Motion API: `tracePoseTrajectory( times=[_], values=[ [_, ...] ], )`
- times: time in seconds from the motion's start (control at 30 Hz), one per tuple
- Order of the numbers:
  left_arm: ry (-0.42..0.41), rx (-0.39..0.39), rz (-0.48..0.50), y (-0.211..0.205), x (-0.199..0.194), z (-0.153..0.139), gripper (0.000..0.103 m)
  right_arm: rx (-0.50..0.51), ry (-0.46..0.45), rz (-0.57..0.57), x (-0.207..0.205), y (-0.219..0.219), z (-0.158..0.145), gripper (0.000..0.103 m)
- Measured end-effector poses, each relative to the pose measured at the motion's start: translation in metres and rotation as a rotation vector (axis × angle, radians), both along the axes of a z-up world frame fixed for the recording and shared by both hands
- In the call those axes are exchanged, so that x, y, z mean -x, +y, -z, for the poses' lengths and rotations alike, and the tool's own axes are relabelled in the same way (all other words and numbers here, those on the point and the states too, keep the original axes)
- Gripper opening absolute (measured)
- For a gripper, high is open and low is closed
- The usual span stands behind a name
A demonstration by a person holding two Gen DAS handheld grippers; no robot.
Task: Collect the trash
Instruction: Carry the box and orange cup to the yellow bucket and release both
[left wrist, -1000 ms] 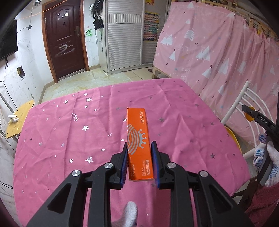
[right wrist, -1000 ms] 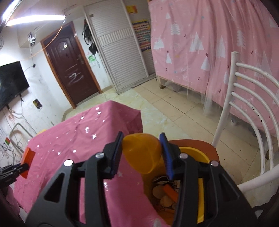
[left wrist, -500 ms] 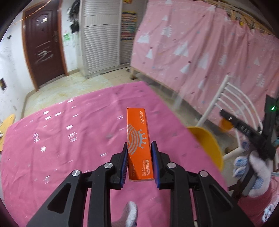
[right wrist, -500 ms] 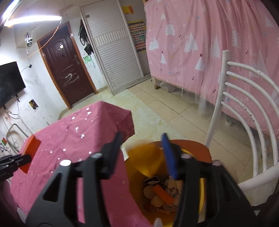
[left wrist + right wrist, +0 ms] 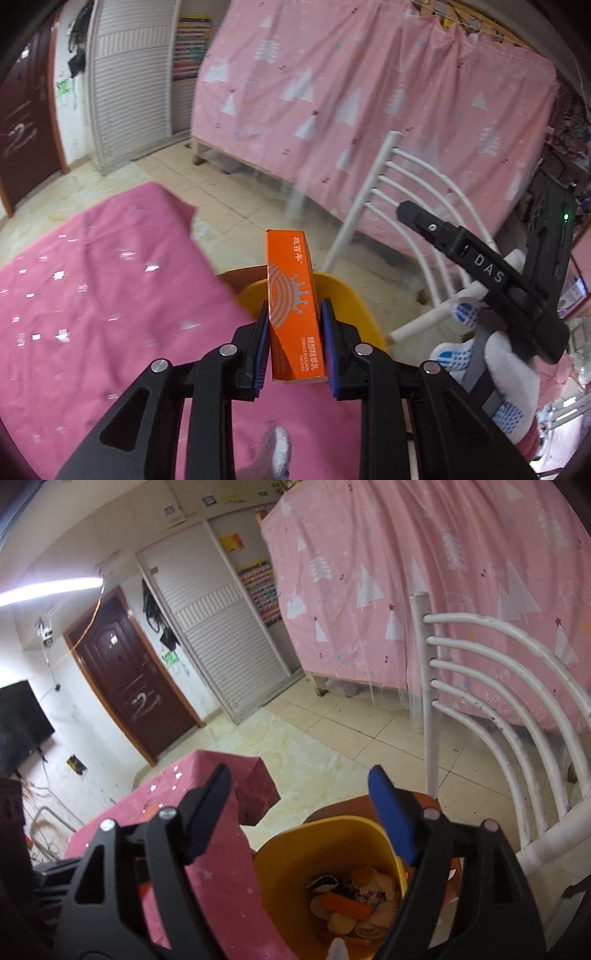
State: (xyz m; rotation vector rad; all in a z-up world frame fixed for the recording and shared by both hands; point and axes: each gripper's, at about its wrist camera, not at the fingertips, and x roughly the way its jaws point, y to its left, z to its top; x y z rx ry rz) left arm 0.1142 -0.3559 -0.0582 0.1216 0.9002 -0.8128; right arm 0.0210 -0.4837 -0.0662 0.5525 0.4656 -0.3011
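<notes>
Our left gripper point(image 5: 294, 347) jaws, easing apart, clamp the box point(image 5: 295, 306); only our right gripper point(image 5: 299, 816), jaws opening and empty, shows scraps in the bin point(image 5: 280, 878).

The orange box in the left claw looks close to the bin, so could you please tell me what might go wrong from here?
1. The orange box is above the near rim of the yellow bin and the tablecloth; released now, it may miss.
2. The right claw, opening and empty, hovers over the bin and could block the drop.
</notes>
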Motion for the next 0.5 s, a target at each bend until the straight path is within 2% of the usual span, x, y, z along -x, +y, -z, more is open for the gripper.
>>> tracePoseTrajectory(
  times=[0.07, 0.13, 0.17, 0.5],
  values=[
    [0.012, 0.018, 0.014, -0.009, 0.002, 0.002, 0.030, -0.012, -0.011, 0.002, 0.002, -0.003, -0.001, 0.074],
    [0.013, 0.021, 0.010, -0.014, 0.004, 0.004, 0.064, -0.017, -0.017, 0.000, 0.002, -0.004, -0.001, 0.074],
    [0.012, 0.022, 0.005, -0.015, 0.005, 0.004, 0.067, -0.021, -0.020, -0.004, 0.002, -0.004, -0.001, 0.075],
    [-0.001, 0.010, -0.047, 0.008, 0.004, -0.001, 0.069, -0.012, -0.031, -0.051, -0.004, 0.012, -0.006, 0.086]
  ],
)
